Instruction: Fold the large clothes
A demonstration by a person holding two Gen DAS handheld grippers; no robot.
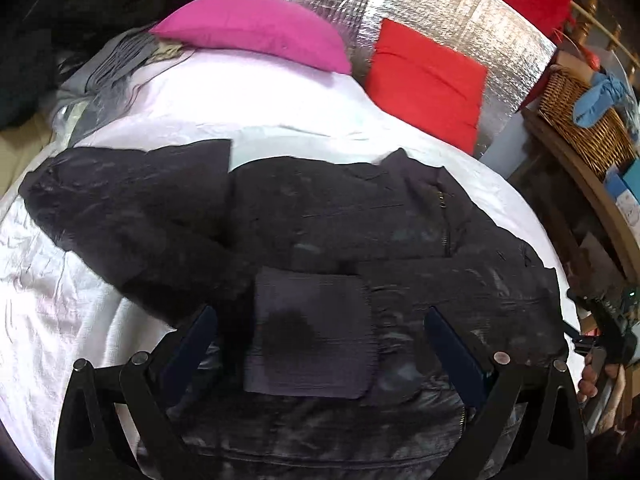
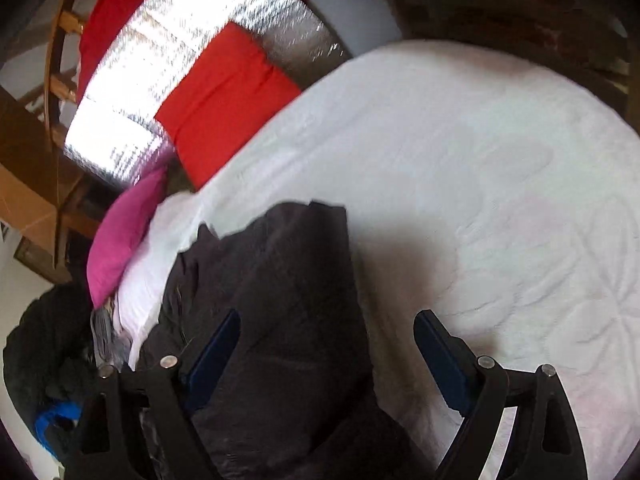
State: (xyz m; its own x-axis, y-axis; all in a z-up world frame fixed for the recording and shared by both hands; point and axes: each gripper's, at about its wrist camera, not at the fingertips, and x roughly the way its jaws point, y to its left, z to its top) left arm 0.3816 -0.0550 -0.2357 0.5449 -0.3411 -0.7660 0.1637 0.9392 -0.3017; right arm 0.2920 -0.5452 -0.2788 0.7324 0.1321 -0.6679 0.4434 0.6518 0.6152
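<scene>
On the white bed [image 1: 60, 280] the black jacket [image 1: 340, 208] lies spread, both the left gripper [image 1: 320, 332] and right gripper [image 2: 328, 332] hovering with jaws apart, holding nothing.

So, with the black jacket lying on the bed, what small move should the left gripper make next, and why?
Probably lower the left gripper and close on the ribbed cuff. Its jaws stand open on either side of the cuff, which lies folded across the black jacket, and the other sleeve is spread out.

White-sheeted bed [image 1: 280, 96], black jacket [image 1: 340, 216], pink pillow [image 1: 256, 32], red cushion [image 1: 424, 80]
</scene>
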